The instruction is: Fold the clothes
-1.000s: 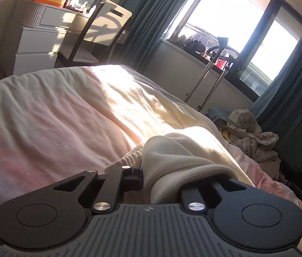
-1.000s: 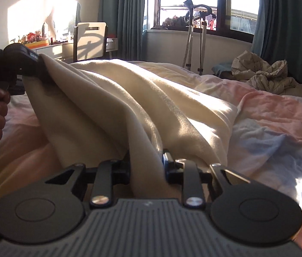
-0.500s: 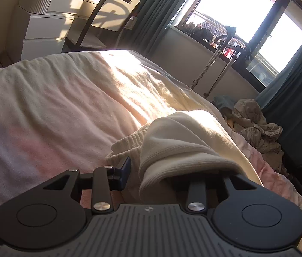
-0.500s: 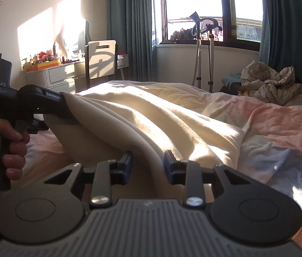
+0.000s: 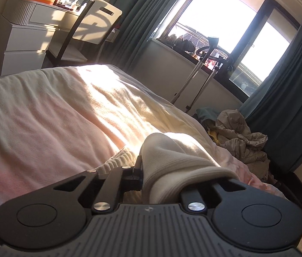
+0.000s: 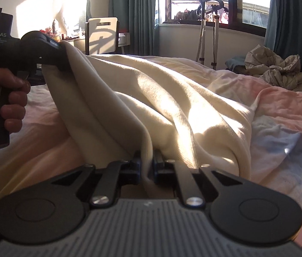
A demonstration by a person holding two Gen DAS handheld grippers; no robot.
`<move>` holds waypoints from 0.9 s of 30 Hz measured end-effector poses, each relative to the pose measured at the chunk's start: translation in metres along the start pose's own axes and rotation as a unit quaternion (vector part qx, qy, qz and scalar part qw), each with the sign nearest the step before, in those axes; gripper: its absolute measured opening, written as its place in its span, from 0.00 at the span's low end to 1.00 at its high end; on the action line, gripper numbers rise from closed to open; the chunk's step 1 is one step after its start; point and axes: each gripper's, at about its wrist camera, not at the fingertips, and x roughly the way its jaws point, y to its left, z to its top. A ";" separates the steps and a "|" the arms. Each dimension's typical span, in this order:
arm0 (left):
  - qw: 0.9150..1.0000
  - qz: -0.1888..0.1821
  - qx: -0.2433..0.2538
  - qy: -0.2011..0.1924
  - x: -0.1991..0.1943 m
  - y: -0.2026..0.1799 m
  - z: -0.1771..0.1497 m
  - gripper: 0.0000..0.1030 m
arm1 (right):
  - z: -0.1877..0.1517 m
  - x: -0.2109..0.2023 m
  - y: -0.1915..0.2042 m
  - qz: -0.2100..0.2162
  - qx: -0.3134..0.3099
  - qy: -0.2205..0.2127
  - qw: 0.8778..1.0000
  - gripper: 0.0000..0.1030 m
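- Cream knit garment point(image 6: 172, 98) lies across the pink bedding point(image 6: 283, 102), one edge raised between the two grippers so it can be drawn taut for a fold.
- Right gripper point(image 6: 146, 167) has just closed, cloth pinched between its pads.
- Left gripper point(image 5: 148, 171), likewise just closed, clamps a bunched corner; the hand point(image 6: 5, 98) holds it higher.
- Crumpled clothes point(image 6: 279, 68) wait well apart by the curtains.
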 end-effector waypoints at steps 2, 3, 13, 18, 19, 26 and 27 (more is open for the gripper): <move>1.000 -0.005 -0.024 0.014 -0.007 0.007 0.000 0.15 | 0.003 -0.005 -0.005 0.009 0.024 0.001 1.000 0.11; 0.999 -0.008 -0.037 0.023 -0.011 0.011 0.001 0.22 | 0.005 -0.008 -0.007 0.014 0.038 0.000 0.999 0.12; 0.982 -0.026 -0.152 0.113 -0.021 0.033 -0.025 0.67 | 0.022 -0.075 -0.060 0.107 0.247 -0.085 0.959 0.44; 0.965 -0.041 -0.229 0.123 -0.002 0.055 -0.040 0.68 | 0.006 -0.060 -0.110 0.062 0.371 -0.079 0.923 0.49; 0.964 -0.045 -0.232 0.120 0.000 0.055 -0.041 0.69 | 0.001 -0.054 -0.119 0.048 0.389 -0.071 0.917 0.50; 0.957 -0.082 -0.257 0.106 0.020 0.058 -0.047 0.70 | -0.018 0.003 -0.158 0.072 0.453 -0.047 0.887 0.55; 0.956 -0.088 -0.261 0.105 0.021 0.058 -0.047 0.72 | -0.017 0.010 -0.160 0.078 0.451 -0.043 0.888 0.60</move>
